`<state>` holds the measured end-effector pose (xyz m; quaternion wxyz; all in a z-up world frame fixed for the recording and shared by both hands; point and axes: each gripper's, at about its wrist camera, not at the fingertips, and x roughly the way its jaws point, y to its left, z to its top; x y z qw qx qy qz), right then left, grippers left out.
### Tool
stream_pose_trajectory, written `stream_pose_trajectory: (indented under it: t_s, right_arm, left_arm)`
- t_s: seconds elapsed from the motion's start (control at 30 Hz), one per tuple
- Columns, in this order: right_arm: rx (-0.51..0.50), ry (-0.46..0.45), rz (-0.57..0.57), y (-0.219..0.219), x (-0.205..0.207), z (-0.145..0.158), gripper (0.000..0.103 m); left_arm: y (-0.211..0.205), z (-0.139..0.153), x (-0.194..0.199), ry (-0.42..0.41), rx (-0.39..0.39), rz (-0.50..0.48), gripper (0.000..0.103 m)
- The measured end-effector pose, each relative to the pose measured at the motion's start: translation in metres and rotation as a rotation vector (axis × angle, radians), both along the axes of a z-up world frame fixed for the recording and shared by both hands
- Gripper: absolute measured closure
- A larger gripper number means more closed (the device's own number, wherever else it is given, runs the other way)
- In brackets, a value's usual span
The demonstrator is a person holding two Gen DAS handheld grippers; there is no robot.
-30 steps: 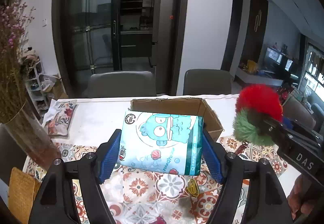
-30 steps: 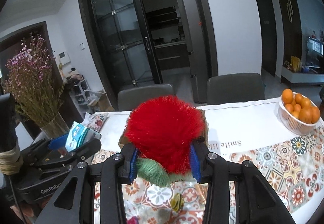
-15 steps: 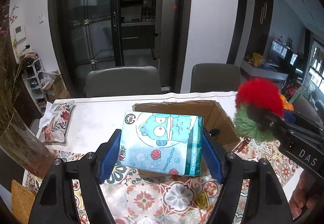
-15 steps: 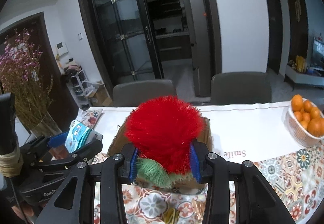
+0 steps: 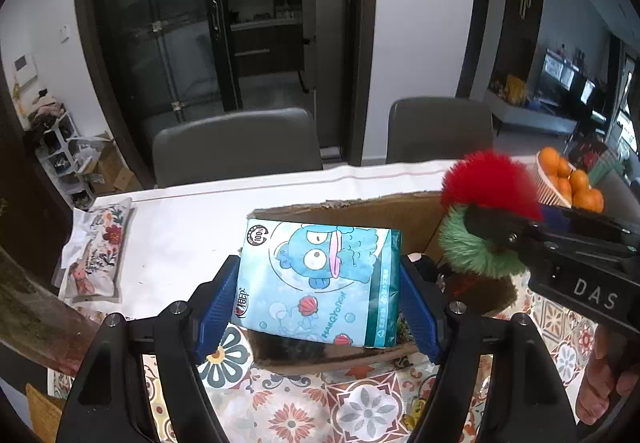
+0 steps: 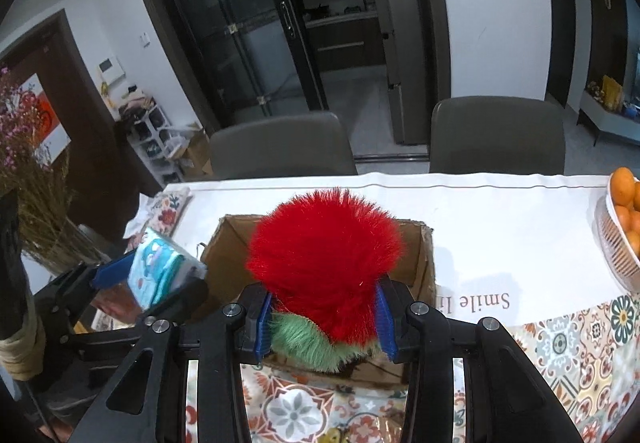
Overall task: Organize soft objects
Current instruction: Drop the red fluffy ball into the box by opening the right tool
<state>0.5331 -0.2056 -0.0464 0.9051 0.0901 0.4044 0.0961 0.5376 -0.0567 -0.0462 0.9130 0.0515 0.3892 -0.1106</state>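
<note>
The left gripper (image 5: pixel 320 295) squeezed a blue tissue pack (image 5: pixel 320 275) mid-frame; the right gripper (image 6: pixel 324 313) squeezed a red fluffy toy (image 6: pixel 324 247) above the box (image 6: pixel 420 263).

Lighting: you have even, soft indoor light; white tabletop (image 5: pixel 192 227) bright, dark glass doors (image 6: pixel 256 43) dim with faint reflections. Quality: you see strong fisheye bending and black corner vignette; centre sharp, edges slightly soft.

Two grey chairs (image 6: pixel 280 143) face dark glass doors (image 6: pixel 240 31), perhaps a kitchen beyond.
</note>
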Motion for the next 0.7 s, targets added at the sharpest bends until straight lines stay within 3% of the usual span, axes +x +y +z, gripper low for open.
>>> stream_pose_trajectory:
  t_s: [0.13,0.23,0.33,0.57,0.7]
  right_arm:
    - [0.019,0.022,0.026,0.006,0.01,-0.006,0.056]
    - [0.056,0.049,0.053,0.01,0.018,-0.008,0.029]
    - [0.037,0.038,0.036,0.011,0.019,-0.006,0.027]
    - [-0.087,0.018,-0.016,0.011,0.012,0.001,0.027]
    - [-0.096,0.016,-0.014,0.01,0.001,0.007,0.027]
  left_arm:
    - [-0.008,-0.013,0.012,0.03,0.033,-0.012,0.027]
    - [-0.013,-0.023,0.018,0.056,0.043,-0.024,0.02]
    - [-0.012,-0.026,0.02,0.061,0.041,-0.017,0.015]
    - [0.001,-0.018,0.012,0.042,0.056,0.022,0.014]
    - [0.004,-0.007,-0.003,0.01,0.077,0.03,0.014]
